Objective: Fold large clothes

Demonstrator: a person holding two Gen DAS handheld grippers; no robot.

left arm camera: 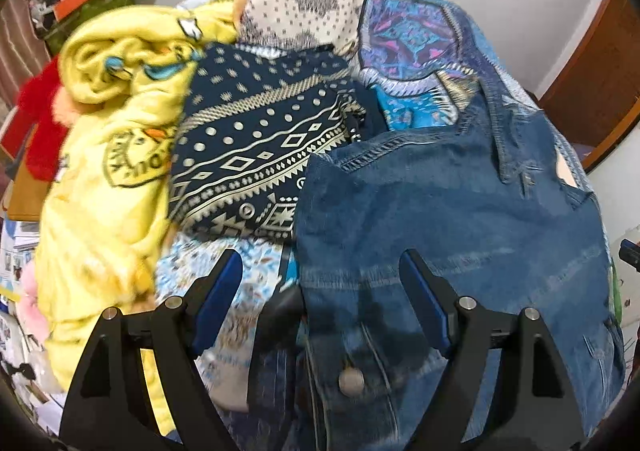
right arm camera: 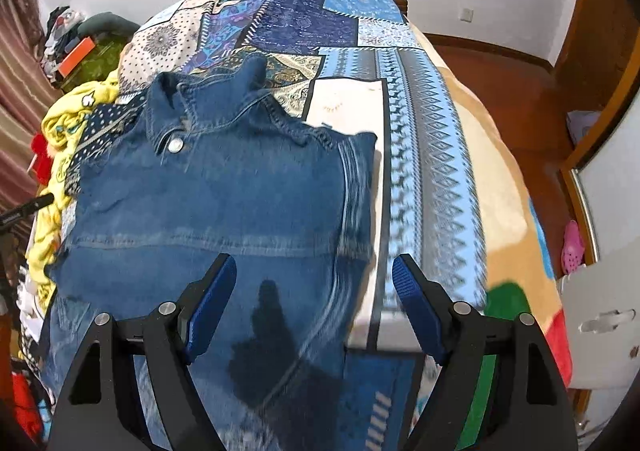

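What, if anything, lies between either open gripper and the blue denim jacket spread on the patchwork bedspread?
Nothing visible. The left gripper and the right gripper both hang open directly over the blue denim jacket, with only air between. The yellow printed garment and the navy patterned cloth lie beside it, not on top.

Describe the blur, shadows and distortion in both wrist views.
Left wrist view: yellow garment smeared by motion blur, denim jacket softer near the bottom, fisheye bending the edges. Right wrist view: gripper shadow falls on the jacket, its right edge streaked; patchwork bedspread sharper; dark vignette corners.
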